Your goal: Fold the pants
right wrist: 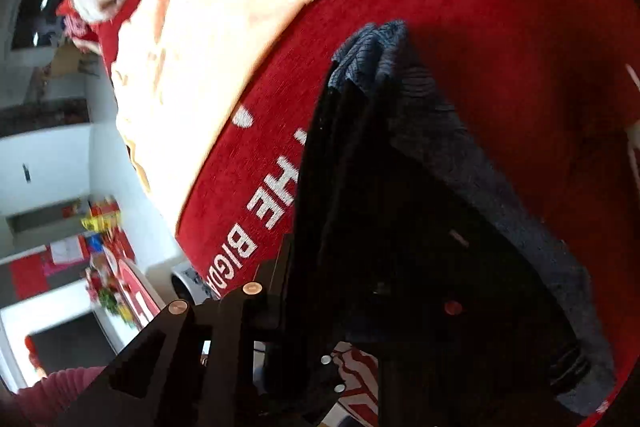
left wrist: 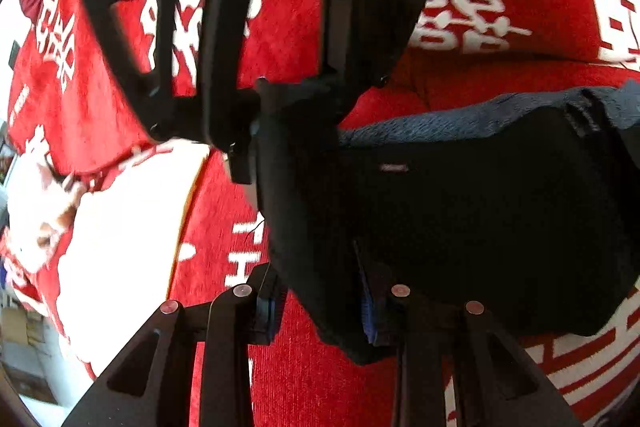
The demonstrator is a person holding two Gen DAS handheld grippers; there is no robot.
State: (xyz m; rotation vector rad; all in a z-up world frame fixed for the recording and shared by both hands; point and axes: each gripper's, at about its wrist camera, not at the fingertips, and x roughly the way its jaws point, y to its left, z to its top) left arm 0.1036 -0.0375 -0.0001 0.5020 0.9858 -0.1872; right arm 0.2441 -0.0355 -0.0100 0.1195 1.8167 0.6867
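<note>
The dark pants (right wrist: 420,227) cover the tips of the right gripper (right wrist: 320,307) in the right wrist view, so how its pads meet the cloth cannot be read, and below that gripper the fabric runs off the frame's bottom edge. In the left wrist view the pants hide the far pad of the left gripper (left wrist: 320,303), while above them the other gripper's black body is smeared with blur and blocks part of the red blanket (left wrist: 300,367) and its white lettering. Left of the pants, a pale furry thing (left wrist: 52,211) beyond the cream cloth (left wrist: 128,247) is too blurred to identify.
</note>
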